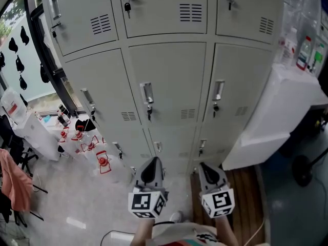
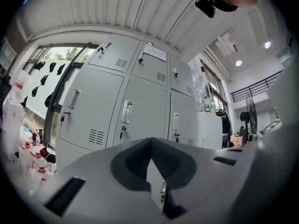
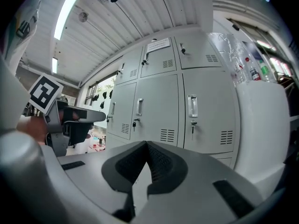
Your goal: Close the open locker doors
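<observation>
Locker area in a workshop or lab-type room. Grey metal lockers (image 1: 169,81) are standing in rows of three, with keys (image 1: 127,7) hanging in several locks. A white cabinet (image 1: 287,101) is standing just beside them, carrying bottles (image 1: 306,51). Ribbed ceiling panels (image 2: 140,13) and strip lights (image 3: 65,13) are running overhead. A large window (image 2: 51,73) is letting in daylight at the left.

Head view down, 2 gripper views seemingly up, same lockers (image 1: 169,81)
</observation>
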Demonstrator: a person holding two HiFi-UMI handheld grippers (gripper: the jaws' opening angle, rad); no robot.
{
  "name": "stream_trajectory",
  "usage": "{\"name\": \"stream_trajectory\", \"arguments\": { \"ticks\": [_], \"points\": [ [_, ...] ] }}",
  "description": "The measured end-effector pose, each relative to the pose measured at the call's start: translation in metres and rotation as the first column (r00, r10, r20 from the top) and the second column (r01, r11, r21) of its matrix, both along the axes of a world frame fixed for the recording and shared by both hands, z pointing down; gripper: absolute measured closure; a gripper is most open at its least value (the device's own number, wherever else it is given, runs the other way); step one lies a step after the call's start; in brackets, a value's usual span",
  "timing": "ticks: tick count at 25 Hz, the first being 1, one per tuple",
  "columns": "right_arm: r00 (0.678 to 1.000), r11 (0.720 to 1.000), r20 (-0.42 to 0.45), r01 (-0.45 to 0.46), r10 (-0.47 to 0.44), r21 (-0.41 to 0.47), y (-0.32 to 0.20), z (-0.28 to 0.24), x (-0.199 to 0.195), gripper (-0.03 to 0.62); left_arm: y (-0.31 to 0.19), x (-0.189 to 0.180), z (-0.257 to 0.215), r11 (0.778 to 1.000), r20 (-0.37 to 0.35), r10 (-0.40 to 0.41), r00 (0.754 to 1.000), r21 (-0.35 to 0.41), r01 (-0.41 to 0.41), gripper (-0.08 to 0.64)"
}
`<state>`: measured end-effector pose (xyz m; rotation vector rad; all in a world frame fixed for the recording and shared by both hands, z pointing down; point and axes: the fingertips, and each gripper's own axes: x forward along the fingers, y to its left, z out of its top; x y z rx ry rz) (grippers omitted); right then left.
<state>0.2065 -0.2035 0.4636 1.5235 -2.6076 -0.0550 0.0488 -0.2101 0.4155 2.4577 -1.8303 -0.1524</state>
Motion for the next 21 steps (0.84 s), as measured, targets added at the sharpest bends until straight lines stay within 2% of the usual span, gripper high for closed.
{"name": "stream_trajectory", "arguments": {
  "ticks": [9,16,21],
  "points": [
    [1.000,1.000,-0.007,-0.001,0.001,-0.017,-0.002,0.005,0.003,0.588,-0.002,0.003,0.018,0.999,-0.037,0.013,0.999,-0.037,-0.014,0.555],
    [1.000,0.998,-0.017,0.001,-0.002,-0.057,-0.003,0.013,0.007,0.588,-0.005,0.000,0.025,0.998,-0.030,-0.003,1.000,-0.061,0.001,0.555],
    [1.000,0.999,-0.008,0.014,-0.014,-0.050,-0.003,0.016,0.007,0.588,-0.007,-0.003,0.037,0.997,-0.020,-0.012,1.000,-0.074,0.011,0.555]
  ]
}}
